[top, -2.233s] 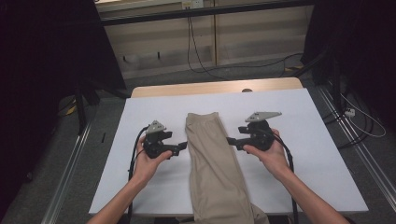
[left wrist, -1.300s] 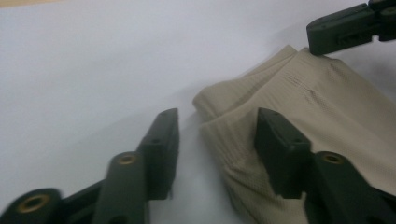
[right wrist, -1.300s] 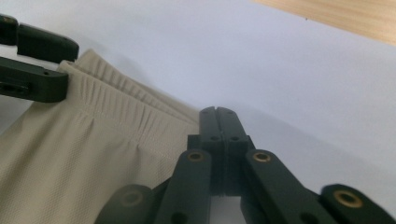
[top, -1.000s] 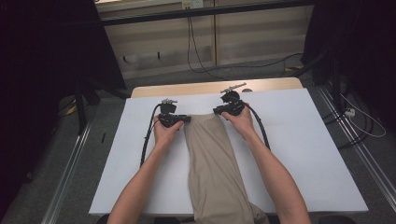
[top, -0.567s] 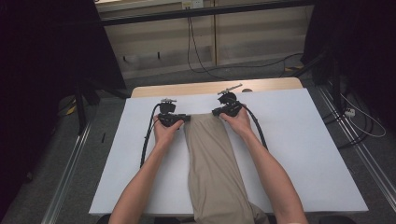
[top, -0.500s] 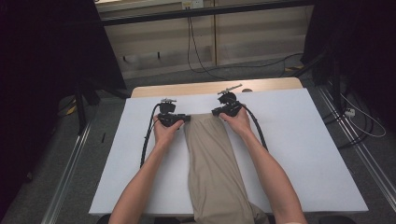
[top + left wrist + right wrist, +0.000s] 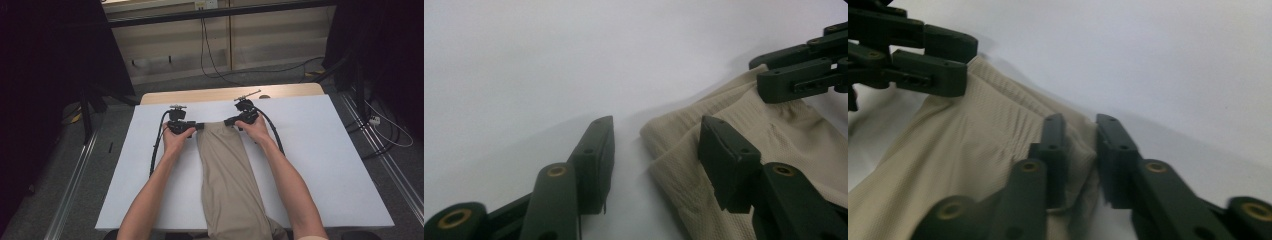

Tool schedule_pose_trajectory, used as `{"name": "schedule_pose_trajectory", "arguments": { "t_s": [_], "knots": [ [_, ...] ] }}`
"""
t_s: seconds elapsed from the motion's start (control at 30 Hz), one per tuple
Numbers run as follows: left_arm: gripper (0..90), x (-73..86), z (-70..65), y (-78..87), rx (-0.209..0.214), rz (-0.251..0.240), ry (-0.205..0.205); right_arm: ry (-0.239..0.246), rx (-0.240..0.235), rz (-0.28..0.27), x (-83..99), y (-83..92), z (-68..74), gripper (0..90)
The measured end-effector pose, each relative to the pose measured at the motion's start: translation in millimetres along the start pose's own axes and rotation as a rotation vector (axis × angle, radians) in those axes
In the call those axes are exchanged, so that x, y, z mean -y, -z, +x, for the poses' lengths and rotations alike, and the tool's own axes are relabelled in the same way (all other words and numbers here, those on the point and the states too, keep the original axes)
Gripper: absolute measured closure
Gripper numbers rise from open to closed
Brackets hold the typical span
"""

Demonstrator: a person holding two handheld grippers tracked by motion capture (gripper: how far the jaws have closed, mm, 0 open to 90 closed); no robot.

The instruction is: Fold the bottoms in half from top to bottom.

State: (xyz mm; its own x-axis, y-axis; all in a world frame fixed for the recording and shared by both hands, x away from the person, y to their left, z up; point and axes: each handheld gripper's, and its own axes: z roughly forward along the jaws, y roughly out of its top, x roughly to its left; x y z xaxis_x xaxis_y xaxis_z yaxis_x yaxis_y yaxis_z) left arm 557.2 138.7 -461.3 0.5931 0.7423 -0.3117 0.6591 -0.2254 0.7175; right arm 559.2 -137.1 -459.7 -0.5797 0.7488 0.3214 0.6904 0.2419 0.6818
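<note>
Folded beige trousers (image 7: 225,180), soft, light and limp, run from the table's (image 7: 330,165) centre to 6 o'clock; best taken at the far corners. Left gripper (image 7: 199,126), jaws just opening, straddles the 11 o'clock corner unpressed. Right gripper (image 7: 228,121) pinches the 1 o'clock corner.

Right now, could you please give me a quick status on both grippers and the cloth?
Left gripper open, just released its corner. Right gripper shut on the beige cloth. Cloth flat on the white table. Nothing in the way.
</note>
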Motion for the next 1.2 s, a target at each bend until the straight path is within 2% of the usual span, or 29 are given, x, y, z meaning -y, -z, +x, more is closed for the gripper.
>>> {"name": "schedule_pose_trajectory", "arguments": {
  "t_s": [0.03,0.07,0.1,0.17,0.27,0.3,0.33,0.37,0.47,0.5,0.53,0.57,0.7,0.77,0.87,0.97,1.0,1.1,1.17,1.2],
  "knots": [
    [51.9,0.4,-0.8,-1.1,0.02,0.003,-0.005,0.007,0.003,0.005,-0.2,1.3,0.9,79.7],
    [56.4,0.7,-1.7,-2.4,0.029,0.006,-0.01,0.009,0.012,0.008,-0.6,2.9,2.2,81.4],
    [56.9,0.3,-2.1,-2.8,0.026,0.008,-0.01,0.009,0.019,0.007,-0.5,3.5,3.3,81.8],
    [64.7,0.1,-2.6,-4.3,0.058,0.017,0.016,0.014,0.032,0.0,-0.4,4.5,5.4,82.3],
    [71.6,-1.0,-4.6,-4.6,0.064,0.024,0.011,0.013,0.042,-0.005,-1.0,6.1,5.9,82.4],
    [74.5,-2.1,-5.5,-4.1,0.087,0.024,0.019,0.014,0.047,-0.013,-2.0,9.6,5.3,82.4],
    [76.2,-2.1,-5.5,-4.1,0.087,0.024,0.019,0.01,0.044,-0.021,-2.6,11.7,4.8,82.4],
    [77.4,-5.8,-9.7,-2.4,0.088,0.006,0.016,0.008,0.037,-0.034,-4.0,15.5,4.5,82.3],
    [77.8,-12.1,-14.7,-0.5,0.079,-0.022,0.007,0.017,0.048,-0.051,-7.0,22.4,4.7,82.1],
    [77.8,-20.3,-19.6,1.7,0.078,-0.045,0.003,0.014,0.052,-0.074,-10.1,30.5,3.0,81.8],
    [77.8,-20.3,-19.6,1.7,0.078,-0.045,0.003,0.01,0.049,-0.091,-11.7,35.0,1.9,81.7],
    [77.8,-29.6,-24.4,4.1,0.063,-0.055,-0.024,0.006,0.043,-0.107,-13.2,39.2,1.1,81.7],
    [77.8,-43.9,-32.2,7.1,0.04,-0.074,-0.052,0.009,0.054,-0.147,-20.8,52.8,0.5,81.2],
    [77.7,-52.0,-34.9,9.4,0.038,-0.092,-0.062,0.005,0.051,-0.156,-23.3,56.2,-0.4,81.0],
    [77.7,-62.9,-35.9,12.1,0.051,-0.123,-0.063,0.0,0.046,-0.197,-32.5,68.0,-2.0,81.1],
    [77.7,-77.4,-40.9,15.3,0.042,-0.155,-0.084,0.02,0.07,-0.223,-46.5,79.5,-0.4,81.2],
    [77.7,-77.4,-40.9,15.3,0.042,-0.155,-0.084,0.02,0.07,-0.223,-46.5,79.5,-0.4,81.2],
    [77.6,-88.9,-45.6,18.8,0.043,-0.179,-0.106,0.008,0.072,-0.25,-56.6,90.5,-3.3,81.2],
    [77.5,-102.2,-51.0,22.5,0.033,-0.193,-0.125,0.009,0.076,-0.267,-61.1,95.4,-4.2,81.1],
    [77.5,-102.2,-51.0,22.5,0.033,-0.193,-0.125,0.009,0.076,-0.267,-61.1,95.4,-4.2,81.1]
  ]
}}
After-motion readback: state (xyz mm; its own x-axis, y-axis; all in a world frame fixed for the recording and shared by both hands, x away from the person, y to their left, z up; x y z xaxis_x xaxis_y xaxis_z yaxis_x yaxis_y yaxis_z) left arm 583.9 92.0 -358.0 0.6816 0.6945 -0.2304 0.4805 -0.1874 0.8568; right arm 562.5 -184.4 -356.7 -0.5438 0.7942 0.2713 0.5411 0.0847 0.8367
